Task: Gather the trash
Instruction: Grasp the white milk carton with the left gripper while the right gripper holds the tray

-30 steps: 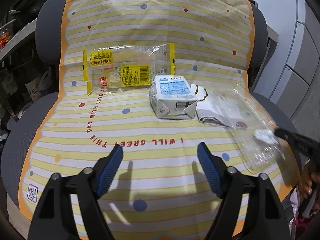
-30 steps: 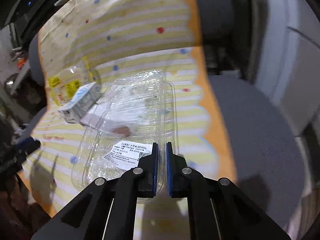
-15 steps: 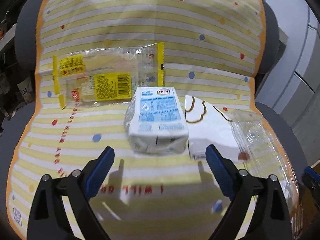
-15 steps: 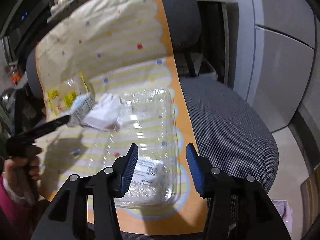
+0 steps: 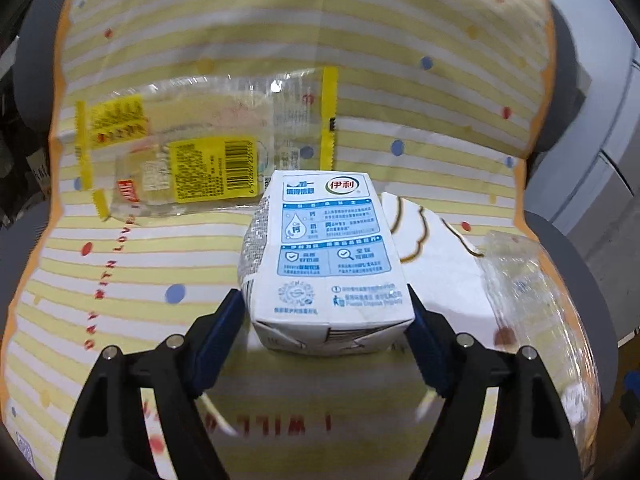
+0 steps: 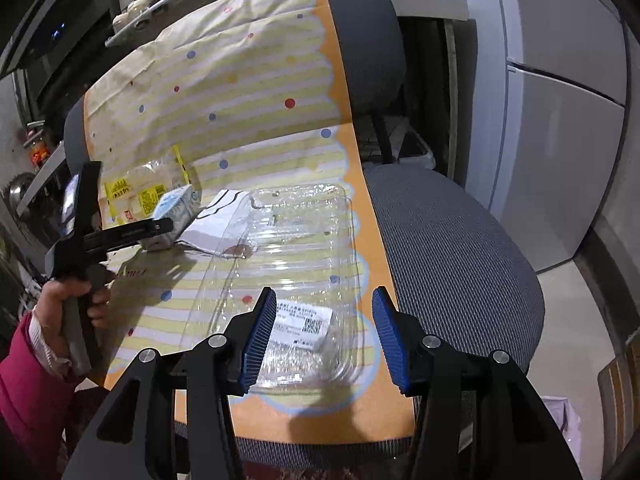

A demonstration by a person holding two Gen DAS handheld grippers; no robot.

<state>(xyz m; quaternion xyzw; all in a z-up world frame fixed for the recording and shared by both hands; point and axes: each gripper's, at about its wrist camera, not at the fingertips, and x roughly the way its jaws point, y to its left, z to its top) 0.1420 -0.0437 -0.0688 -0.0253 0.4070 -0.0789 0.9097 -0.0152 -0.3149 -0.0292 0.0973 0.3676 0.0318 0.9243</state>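
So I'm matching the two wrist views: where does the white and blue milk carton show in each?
Left wrist: white and blue milk carton centre, between the left gripper fingers.
Right wrist: carton left of centre.
Shared landmark: yellow snack wrapper behind it.

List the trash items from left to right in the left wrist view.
Yellow wrapper → milk carton → white paper → clear tray.

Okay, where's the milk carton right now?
In the left wrist view, the milk carton lies centre, between the left hand-held gripper fingers, yellow wrapper behind-left, white paper to its right.
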